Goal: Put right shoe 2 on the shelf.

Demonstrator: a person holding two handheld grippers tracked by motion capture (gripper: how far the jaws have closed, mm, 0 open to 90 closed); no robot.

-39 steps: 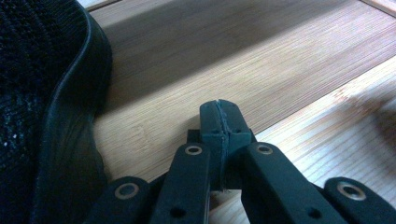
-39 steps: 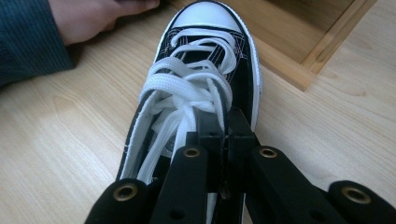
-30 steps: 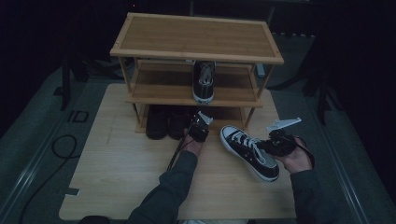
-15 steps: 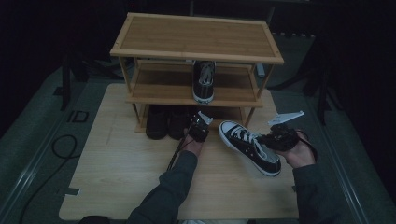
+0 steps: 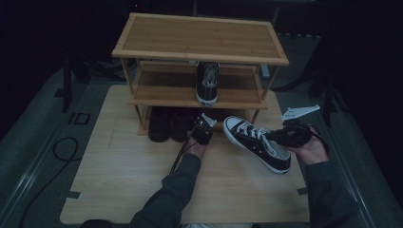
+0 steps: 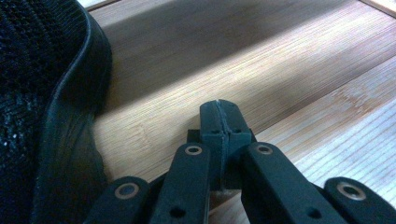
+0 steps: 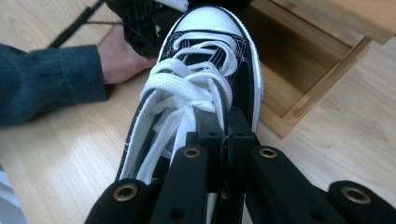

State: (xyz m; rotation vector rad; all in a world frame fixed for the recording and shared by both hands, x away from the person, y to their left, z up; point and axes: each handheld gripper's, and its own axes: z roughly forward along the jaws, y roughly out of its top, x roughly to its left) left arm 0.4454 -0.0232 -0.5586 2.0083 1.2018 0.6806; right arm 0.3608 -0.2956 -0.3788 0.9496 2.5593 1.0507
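Observation:
A black high-top sneaker (image 5: 256, 142) with white laces and a white toe cap hangs tilted above the table, its toe towards the wooden shoe rack (image 5: 199, 38). My right gripper (image 5: 278, 137) is shut on the edge of its upper; in the right gripper view the jaws (image 7: 227, 126) pinch the sneaker (image 7: 205, 56) beside the laces. A matching sneaker (image 5: 207, 83) stands on the rack's middle shelf. My left gripper (image 5: 202, 129) rests at the rack's bottom level, shut on nothing (image 6: 219, 112), just right of a black shoe (image 6: 42, 116).
Two dark shoes (image 5: 161, 126) sit under the lowest shelf at the left. The rack stands at the far end of a light wooden table (image 5: 119, 180). The rack's corner post (image 7: 317, 93) is close to the held sneaker's toe. A cable (image 5: 57, 152) lies on the floor at the left.
My right gripper has lifted the sneaker off the table and carried it slightly towards the rack. The left gripper has stayed still.

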